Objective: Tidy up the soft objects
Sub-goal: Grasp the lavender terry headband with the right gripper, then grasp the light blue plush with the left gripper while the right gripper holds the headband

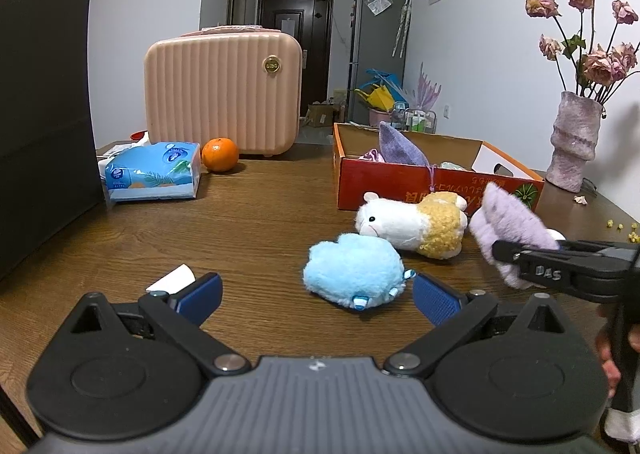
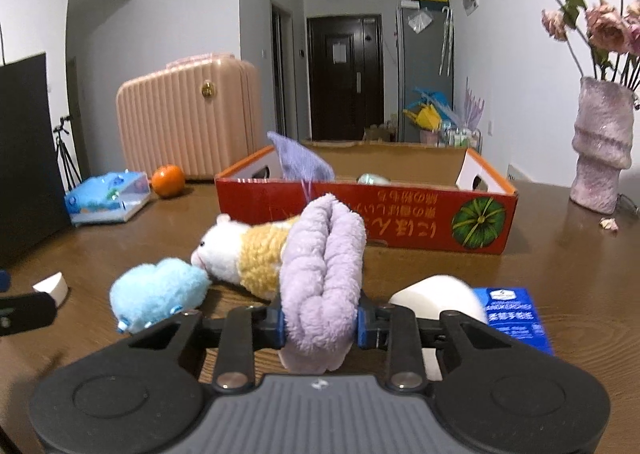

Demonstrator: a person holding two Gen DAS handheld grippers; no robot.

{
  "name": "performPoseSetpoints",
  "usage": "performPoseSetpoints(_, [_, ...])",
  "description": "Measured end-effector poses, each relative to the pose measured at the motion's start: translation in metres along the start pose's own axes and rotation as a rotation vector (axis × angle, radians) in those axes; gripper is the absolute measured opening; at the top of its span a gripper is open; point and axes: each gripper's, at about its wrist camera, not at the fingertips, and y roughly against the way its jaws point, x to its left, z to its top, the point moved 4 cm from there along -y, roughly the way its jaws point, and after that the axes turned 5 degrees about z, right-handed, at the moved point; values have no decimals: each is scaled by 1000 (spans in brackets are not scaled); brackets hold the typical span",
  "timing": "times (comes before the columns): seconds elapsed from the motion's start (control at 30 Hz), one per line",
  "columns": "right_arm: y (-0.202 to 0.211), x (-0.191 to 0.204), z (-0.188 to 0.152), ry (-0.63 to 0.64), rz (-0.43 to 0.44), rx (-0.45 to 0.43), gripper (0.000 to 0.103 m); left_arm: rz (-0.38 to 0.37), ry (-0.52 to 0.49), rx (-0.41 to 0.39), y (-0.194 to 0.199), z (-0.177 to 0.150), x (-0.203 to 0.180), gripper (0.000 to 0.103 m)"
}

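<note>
- We take the red cardboard box (image 2: 366, 210) as our landmark; it stands open-topped on the wooden surface (image 1: 248, 222).
- Inside the box we see a purple cloth (image 2: 298, 160) sticking up above the near wall at its left end, and a pale rounded thing (image 2: 373, 178) just showing over the rim; what it is we cannot tell.
- In front of the box lies the white and yellow plush (image 1: 412, 224) on its side, and nearer to us than that the blue plush (image 1: 354, 270), the two touching or nearly so.
- Our right claw (image 2: 320, 324) is closed tight on a folded lilac towel (image 2: 324, 278), which rises between the blue pads in front of the box; its lower end is hidden behind the claw body.
- Our left claw (image 1: 316, 294) stands wide open with nothing between its pads, low over the surface, the blue plush just beyond its right finger.
- In front of the box's right end, a white object (image 2: 436, 296) and a blue carton (image 2: 514, 314) are partly covered by the right claw.
- Left of the box sit an orange (image 1: 220, 154), a tissue pack (image 1: 154, 170) and a pink case (image 1: 222, 94); to its right, a vase (image 1: 574, 142) of dried roses.
- A hand (image 1: 610, 354) is cut off at the left view's edge.
</note>
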Motion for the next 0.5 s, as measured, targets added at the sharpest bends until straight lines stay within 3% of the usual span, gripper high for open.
performPoseSetpoints(0.27, [31, -2, 1, 13, 4, -74, 29, 7, -5, 6, -2, -1, -1, 103])
performPoseSetpoints(0.5, [38, -6, 0, 4, 3, -88, 29, 14, -9, 11, -3, -2, -2, 103])
